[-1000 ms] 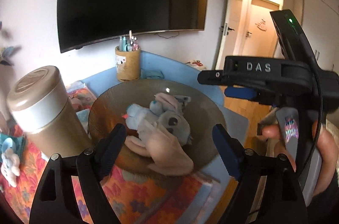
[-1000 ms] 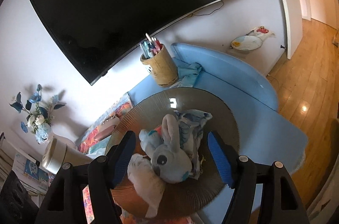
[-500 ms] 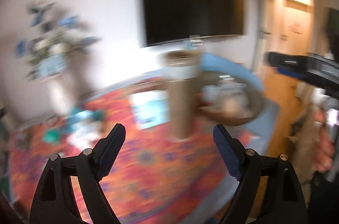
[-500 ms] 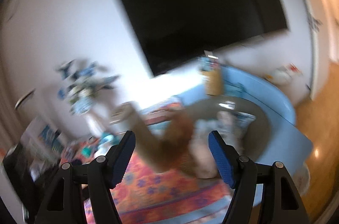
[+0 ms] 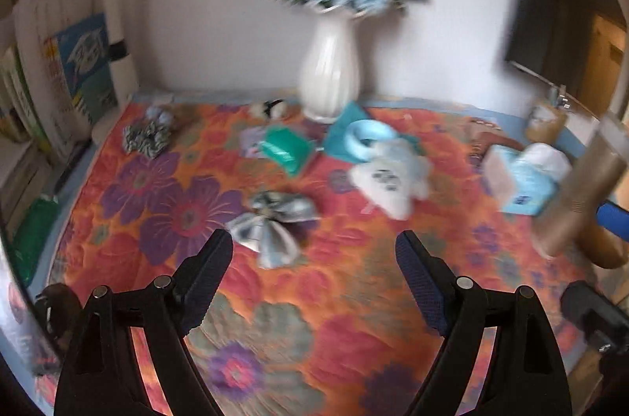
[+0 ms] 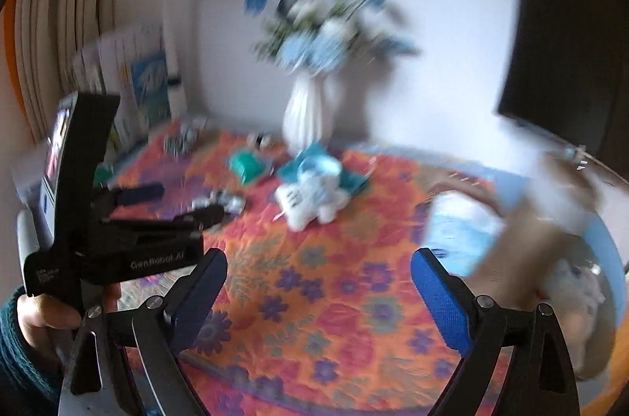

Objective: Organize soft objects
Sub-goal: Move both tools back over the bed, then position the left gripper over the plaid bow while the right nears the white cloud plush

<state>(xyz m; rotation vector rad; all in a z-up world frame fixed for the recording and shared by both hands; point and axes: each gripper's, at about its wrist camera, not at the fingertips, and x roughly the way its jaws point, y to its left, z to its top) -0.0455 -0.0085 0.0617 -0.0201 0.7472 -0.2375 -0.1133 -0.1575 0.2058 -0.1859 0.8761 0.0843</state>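
My left gripper (image 5: 314, 270) is open and empty above the floral tablecloth (image 5: 334, 298). Just ahead of its left finger lies a blue-grey fabric bow (image 5: 271, 219). Further off lie a white and blue plush toy (image 5: 387, 178), a patterned scrunchie (image 5: 147, 137) and a teal pouch (image 5: 285, 148). My right gripper (image 6: 318, 282) is open and empty over the cloth. The plush toy (image 6: 310, 196) lies ahead of it. The left gripper's body (image 6: 118, 215) shows at its left. The views are blurred.
A white vase of blue flowers (image 5: 330, 78) stands at the back. A tissue pack (image 5: 523, 180) and a tan thermos (image 5: 578, 196) are at the right. Books (image 5: 59, 74) lean at the left. A bowl with soft toys (image 6: 578, 298) is at the far right.
Both grippers have swung left, away from the bowl of plush toys, and now face the middle of the floral cloth with the vase and loose soft items.
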